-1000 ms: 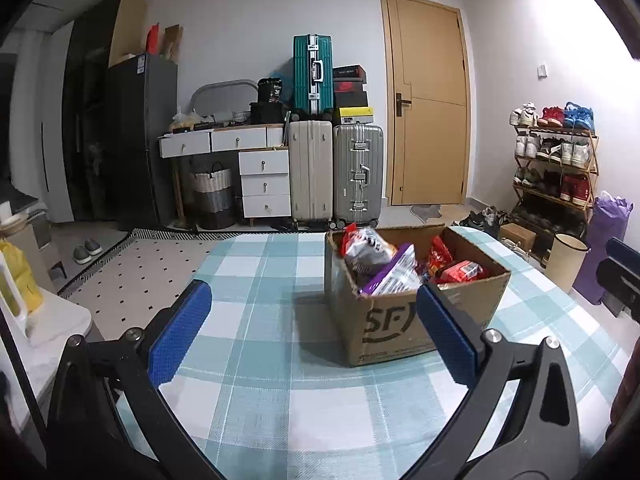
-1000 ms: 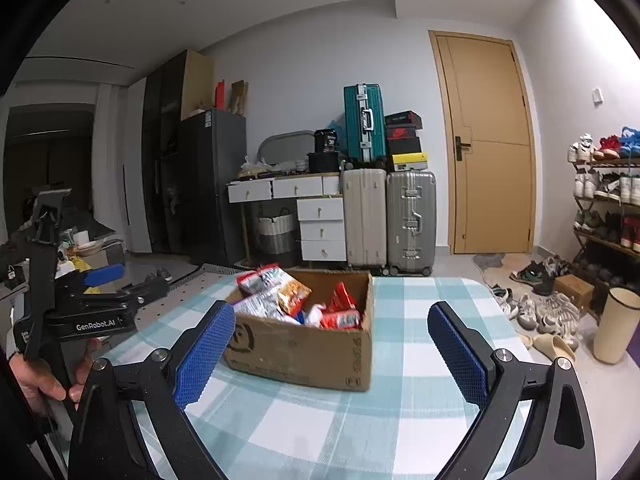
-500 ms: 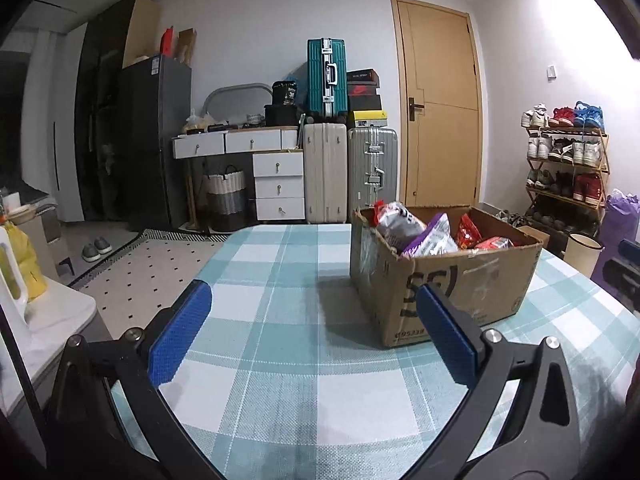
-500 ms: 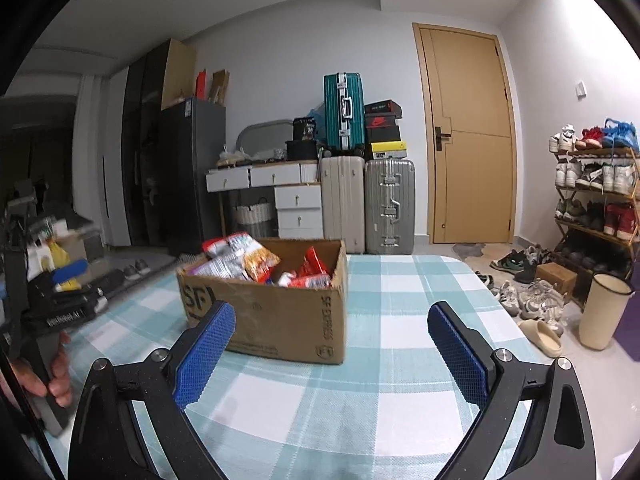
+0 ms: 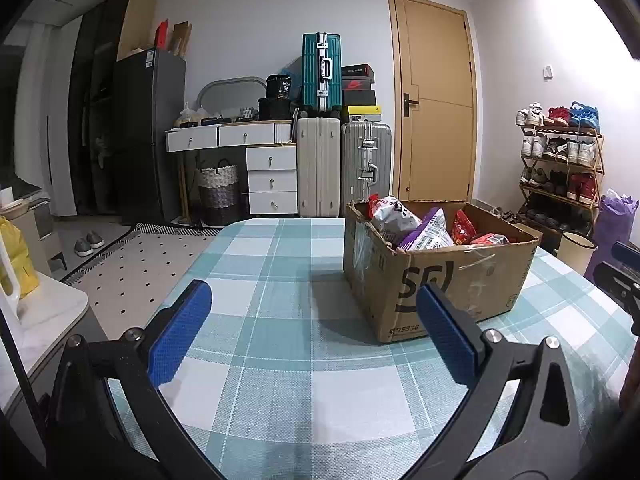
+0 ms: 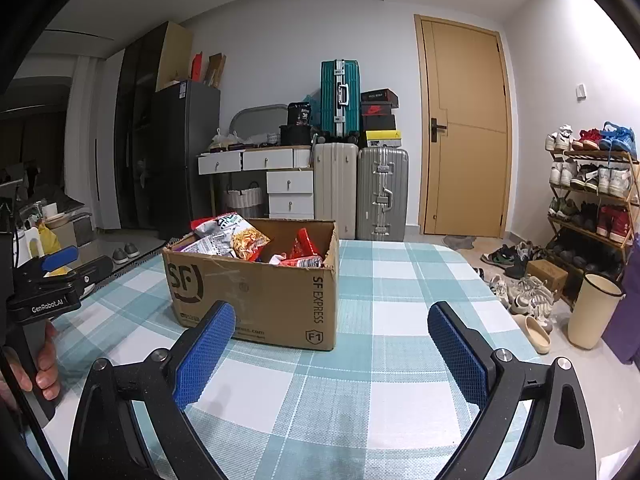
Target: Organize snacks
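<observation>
The cardboard box stands on the checked tablecloth, its top open and heaped with snack bags. Against the picture of a second ago, the left wrist view now sees the box from lower and nearer: its near wall looms larger and less of its inside shows. The left gripper hovers low over the cloth, jaws spread wide and empty, its right pad overlapping the box's near corner in view. The right gripper is likewise spread wide with nothing between its pads, the box ahead and to its left. Left of the box in the right wrist view, a hand grips the other tool's handle. Behind the box stand suitcases, drawers and a door; a shoe rack is to its right.
</observation>
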Action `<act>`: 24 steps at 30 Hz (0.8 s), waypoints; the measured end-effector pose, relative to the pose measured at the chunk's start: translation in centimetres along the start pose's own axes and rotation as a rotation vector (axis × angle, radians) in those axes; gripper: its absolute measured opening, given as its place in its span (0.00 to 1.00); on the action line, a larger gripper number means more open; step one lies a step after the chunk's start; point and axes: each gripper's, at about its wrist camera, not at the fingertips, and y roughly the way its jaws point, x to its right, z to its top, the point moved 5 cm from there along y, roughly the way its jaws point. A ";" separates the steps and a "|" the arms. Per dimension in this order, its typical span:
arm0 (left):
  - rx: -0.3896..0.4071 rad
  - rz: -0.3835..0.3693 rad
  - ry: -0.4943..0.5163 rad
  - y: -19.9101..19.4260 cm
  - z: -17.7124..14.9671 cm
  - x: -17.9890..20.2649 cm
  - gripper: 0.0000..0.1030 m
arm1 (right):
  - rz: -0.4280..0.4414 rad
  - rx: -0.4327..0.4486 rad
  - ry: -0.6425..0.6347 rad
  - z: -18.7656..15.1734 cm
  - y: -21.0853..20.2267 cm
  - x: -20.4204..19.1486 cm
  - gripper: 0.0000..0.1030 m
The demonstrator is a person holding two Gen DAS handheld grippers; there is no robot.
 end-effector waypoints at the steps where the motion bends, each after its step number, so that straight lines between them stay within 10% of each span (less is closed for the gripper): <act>1: -0.002 0.000 -0.001 0.0 0.0 0.0 0.99 | 0.002 -0.001 0.000 -0.1 0.1 0.0 0.96; 24: -0.001 0.000 0.000 -0.1 -0.1 0.0 0.99 | 0.002 0.000 0.000 -0.1 0.0 0.0 0.98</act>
